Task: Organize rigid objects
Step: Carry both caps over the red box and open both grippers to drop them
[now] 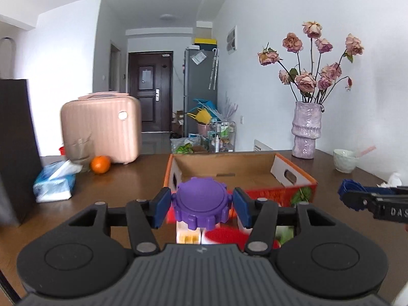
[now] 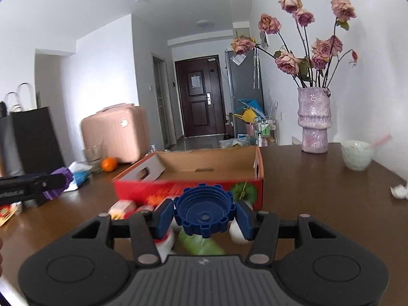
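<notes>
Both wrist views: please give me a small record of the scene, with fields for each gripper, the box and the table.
left gripper: shut on purple cap, dome side facing the camera
right gripper: shut on blue cap, hollow side facing the camera
box: open cardboard tray, red front, nothing visible inside
table: brown wood; vase, bowl, orange, tissue pack, pink case

You see a purple cap (image 1: 199, 202) of matt plastic and a blue cap (image 2: 204, 210) of ribbed plastic. The box (image 2: 204, 164) is plain cardboard inside, printed red outside. The worktop (image 2: 318, 178) is dark, glossy wood. The vase (image 2: 314, 119) looks rough.
</notes>
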Motion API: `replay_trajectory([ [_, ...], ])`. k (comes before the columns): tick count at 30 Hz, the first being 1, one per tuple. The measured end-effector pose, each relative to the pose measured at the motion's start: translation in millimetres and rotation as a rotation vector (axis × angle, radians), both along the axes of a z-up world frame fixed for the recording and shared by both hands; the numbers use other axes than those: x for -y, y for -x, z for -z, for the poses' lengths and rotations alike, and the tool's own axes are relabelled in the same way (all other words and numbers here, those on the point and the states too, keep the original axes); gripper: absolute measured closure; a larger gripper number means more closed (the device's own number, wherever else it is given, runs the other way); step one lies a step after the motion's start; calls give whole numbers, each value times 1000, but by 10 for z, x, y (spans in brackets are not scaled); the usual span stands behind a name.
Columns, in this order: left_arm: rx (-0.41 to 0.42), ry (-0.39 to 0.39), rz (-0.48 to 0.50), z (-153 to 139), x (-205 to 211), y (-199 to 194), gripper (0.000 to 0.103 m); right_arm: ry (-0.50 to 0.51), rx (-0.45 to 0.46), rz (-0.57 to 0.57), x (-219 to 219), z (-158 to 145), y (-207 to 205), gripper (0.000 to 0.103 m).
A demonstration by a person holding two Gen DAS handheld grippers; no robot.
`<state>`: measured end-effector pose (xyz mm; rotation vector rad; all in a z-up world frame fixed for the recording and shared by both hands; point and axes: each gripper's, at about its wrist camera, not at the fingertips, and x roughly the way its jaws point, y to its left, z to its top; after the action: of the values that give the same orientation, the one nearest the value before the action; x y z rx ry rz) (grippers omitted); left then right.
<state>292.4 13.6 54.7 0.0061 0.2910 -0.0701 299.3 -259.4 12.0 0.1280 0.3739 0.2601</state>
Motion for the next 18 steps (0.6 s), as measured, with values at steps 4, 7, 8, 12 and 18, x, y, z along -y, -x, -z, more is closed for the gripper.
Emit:
replay_trajectory([
  [4, -11, -4, 14, -65, -5, -627, 49, -18, 7, -2, 26, -102, -713, 51],
  [7, -9, -20, 13, -83, -38, -1134, 49, -16, -1, -5, 27, -124, -1213, 51],
  [8, -12, -24, 7, -81, -48, -1310, 49, -18, -9, -2, 30, -124, -1397, 51],
  [12, -101, -58, 33, -24, -30, -2126, 49, 38, -61, -2, 2, -76, -2107, 51],
  [18, -353, -79, 51, 206, -15, -3317, 49, 176, -242, -24, -102, 85, -3289, 51],
])
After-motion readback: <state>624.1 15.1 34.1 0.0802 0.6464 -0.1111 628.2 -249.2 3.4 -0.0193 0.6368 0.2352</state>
